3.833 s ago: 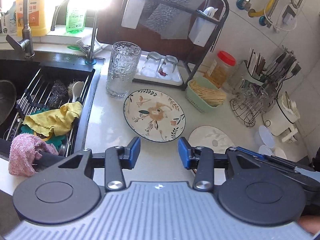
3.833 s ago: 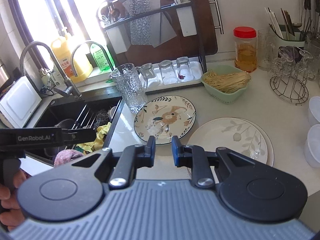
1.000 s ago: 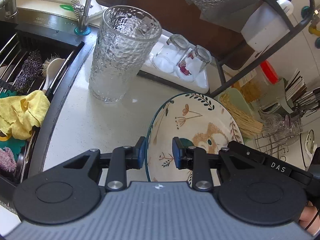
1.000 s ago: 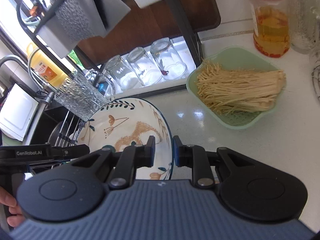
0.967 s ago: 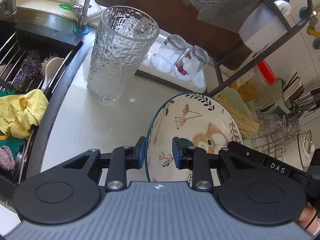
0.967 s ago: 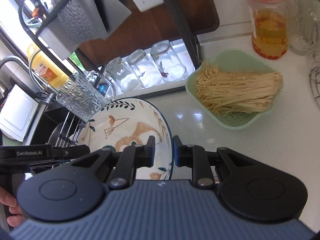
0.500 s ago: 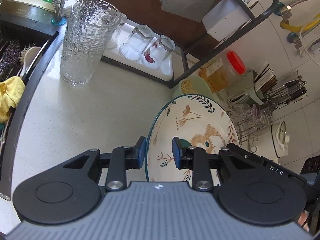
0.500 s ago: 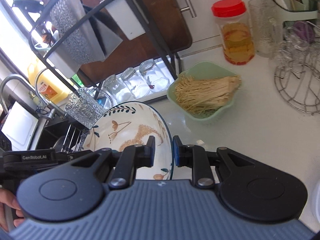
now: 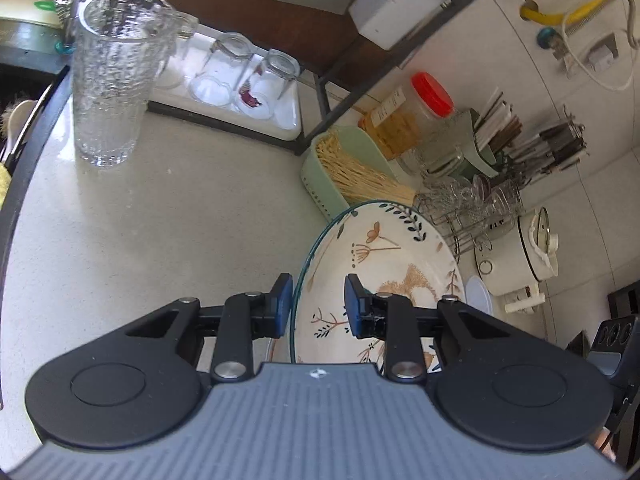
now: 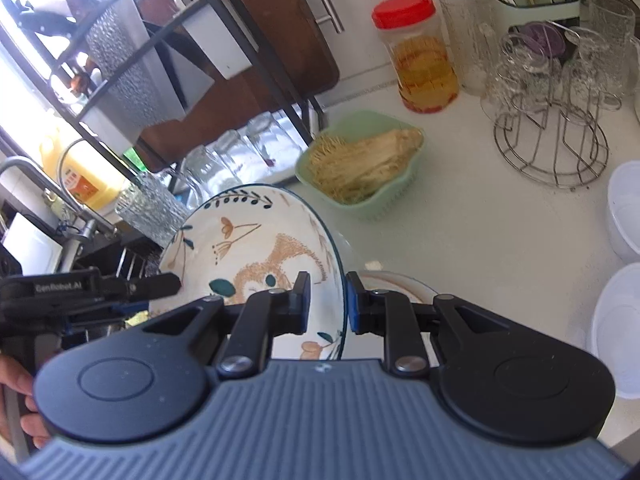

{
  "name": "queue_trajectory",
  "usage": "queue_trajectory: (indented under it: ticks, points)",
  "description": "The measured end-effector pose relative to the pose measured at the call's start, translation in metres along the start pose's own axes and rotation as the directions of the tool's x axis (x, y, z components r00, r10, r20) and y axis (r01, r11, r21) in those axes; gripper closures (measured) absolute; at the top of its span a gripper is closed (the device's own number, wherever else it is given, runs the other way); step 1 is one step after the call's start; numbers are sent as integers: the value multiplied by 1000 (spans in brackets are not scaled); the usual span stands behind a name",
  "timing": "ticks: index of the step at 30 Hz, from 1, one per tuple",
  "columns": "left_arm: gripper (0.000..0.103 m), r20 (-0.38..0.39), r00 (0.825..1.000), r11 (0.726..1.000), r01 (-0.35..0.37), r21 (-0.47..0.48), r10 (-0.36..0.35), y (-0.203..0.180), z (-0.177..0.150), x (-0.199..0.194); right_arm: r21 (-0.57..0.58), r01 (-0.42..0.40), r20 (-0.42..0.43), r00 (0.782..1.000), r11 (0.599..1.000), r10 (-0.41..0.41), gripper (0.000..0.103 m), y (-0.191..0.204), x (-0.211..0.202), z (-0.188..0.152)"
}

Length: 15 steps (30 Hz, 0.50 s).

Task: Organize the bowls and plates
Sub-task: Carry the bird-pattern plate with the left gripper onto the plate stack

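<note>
A floral plate with a dark green rim (image 9: 384, 264) is held off the counter by both grippers, tilted. My left gripper (image 9: 314, 306) is shut on its left rim. My right gripper (image 10: 326, 304) is shut on its right rim; the plate also shows in the right wrist view (image 10: 256, 252). A second pale plate (image 10: 400, 280) lies on the counter just beyond the right gripper, mostly hidden. Two white bowls (image 10: 624, 208) stand at the right edge of the counter.
A tall textured glass (image 9: 114, 76) stands near the sink edge. A green basket of noodles (image 10: 364, 168), a red-lidded jar (image 10: 420, 56), a wire glass rack (image 10: 556, 120) and a black dish rack (image 9: 320, 40) with upturned glasses line the back.
Both grippers closed on the floral plate, lifted it off the counter and carried it to the right, toward the pale plate and the noodle basket.
</note>
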<state>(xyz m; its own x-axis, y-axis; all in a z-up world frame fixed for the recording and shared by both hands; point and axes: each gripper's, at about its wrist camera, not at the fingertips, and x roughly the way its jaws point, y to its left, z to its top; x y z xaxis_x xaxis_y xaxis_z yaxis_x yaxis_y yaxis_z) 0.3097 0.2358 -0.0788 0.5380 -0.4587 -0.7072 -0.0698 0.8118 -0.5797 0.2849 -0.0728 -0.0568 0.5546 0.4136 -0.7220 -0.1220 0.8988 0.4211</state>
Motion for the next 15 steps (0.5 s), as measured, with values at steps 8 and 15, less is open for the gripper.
queue_trajectory:
  ticks: [8,15]
  points:
    - [71,-68,998,999,-16,36,18,-1,-10,24,14,39,-51,998,999,-38,81,-16,5,-22]
    - [71,-127,991,998,-34,62,41,1,-23,47,40,73,-89,994,997,-70,81,-28,12,-34]
